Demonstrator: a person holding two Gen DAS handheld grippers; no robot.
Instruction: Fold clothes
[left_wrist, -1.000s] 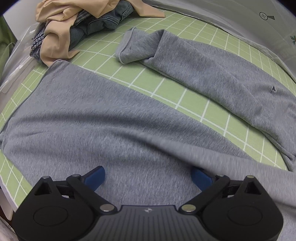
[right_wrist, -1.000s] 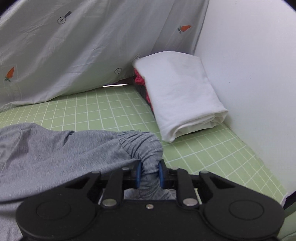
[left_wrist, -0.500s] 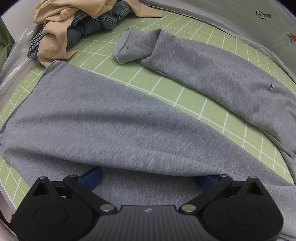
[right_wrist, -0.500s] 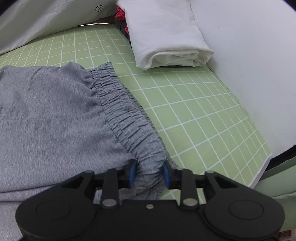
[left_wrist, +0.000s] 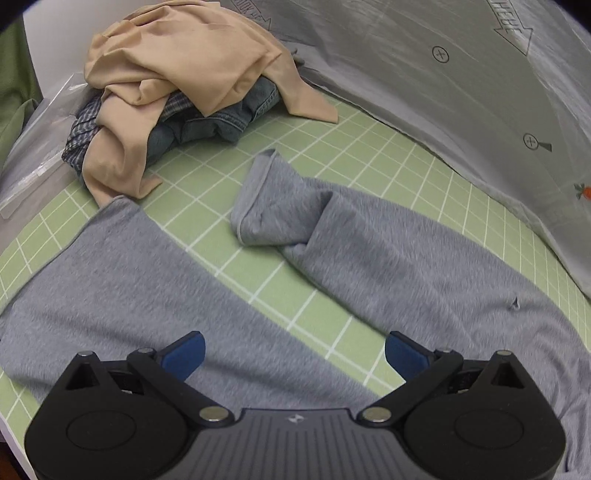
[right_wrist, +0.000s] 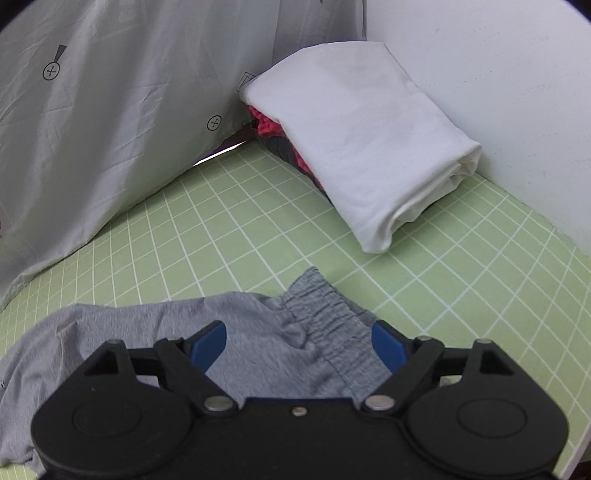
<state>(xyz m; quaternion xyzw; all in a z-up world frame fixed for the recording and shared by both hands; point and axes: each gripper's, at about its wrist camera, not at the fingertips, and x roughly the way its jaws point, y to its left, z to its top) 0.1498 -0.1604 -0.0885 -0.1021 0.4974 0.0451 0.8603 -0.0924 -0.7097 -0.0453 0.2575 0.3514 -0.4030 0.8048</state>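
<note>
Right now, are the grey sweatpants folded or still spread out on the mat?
Spread out, not folded. The grey sweatpants lie with both legs apart, green grid mat showing between them; only one leg's cuff is crumpled.

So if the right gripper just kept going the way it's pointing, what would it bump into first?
Probably the grey pants. The right gripper points down at their stretchy waistband, which lies between its opening jaws without being pinched. The green grid mat is right underneath. Depth is hard to judge here.
</note>
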